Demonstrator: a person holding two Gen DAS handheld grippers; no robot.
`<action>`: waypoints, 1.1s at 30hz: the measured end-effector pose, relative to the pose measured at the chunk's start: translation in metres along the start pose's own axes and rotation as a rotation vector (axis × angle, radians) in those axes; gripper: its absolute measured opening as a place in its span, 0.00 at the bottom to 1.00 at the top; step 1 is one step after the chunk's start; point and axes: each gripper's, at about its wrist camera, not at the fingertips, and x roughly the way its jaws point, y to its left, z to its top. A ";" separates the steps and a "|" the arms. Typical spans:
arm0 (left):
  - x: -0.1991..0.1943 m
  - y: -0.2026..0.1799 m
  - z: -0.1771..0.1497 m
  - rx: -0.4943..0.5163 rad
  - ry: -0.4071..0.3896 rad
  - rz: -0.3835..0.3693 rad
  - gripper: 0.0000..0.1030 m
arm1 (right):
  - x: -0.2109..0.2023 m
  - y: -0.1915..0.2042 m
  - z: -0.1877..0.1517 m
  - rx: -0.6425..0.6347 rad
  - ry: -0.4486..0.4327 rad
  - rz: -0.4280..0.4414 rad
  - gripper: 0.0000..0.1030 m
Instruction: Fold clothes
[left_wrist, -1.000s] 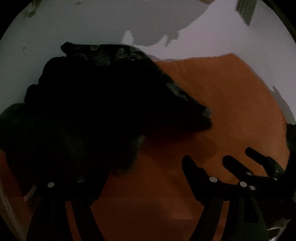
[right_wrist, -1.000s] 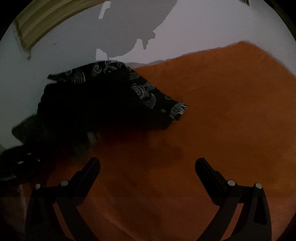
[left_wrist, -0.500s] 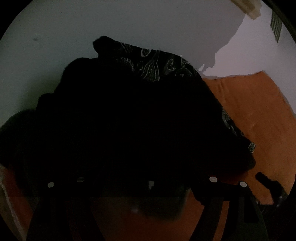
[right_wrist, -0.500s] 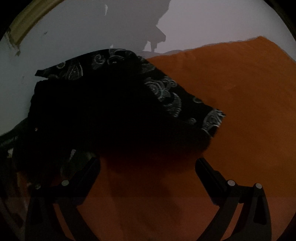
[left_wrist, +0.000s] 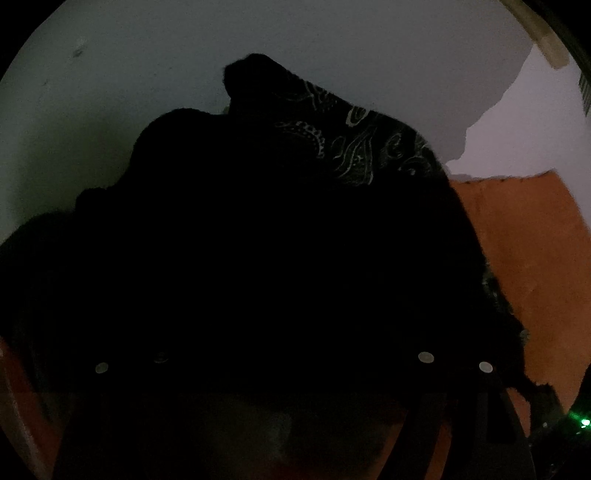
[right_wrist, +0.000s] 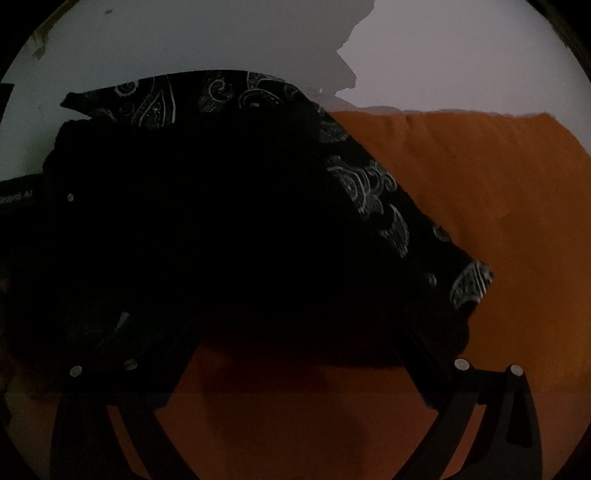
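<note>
Now: both grippers closing in on the black garment

Garment (right_wrist: 229, 206), black with paisley print, lies bunched on the orange cloth (right_wrist: 480, 192), left of centre. Right gripper (right_wrist: 295, 332) is spread wide, fingertips reaching the near hem. Left gripper (left_wrist: 291, 354) is buried in dark fabric; spread or pinching, cannot tell. Best bet: take a single layer at the hem and lift evenly. Right view shows the hem corner and bare cloth to the right; left view shows mostly the wall (left_wrist: 147, 92) above the pile.
</note>
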 end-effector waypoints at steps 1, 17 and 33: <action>0.002 -0.001 0.001 0.004 0.002 0.011 0.76 | 0.004 0.001 0.003 -0.003 0.006 0.006 0.99; -0.004 -0.005 -0.009 -0.055 -0.052 0.001 0.03 | 0.012 0.033 0.007 -0.182 0.011 -0.088 0.03; -0.092 -0.055 -0.060 0.082 -0.144 -0.020 0.00 | -0.094 -0.007 -0.031 -0.122 -0.133 -0.205 0.00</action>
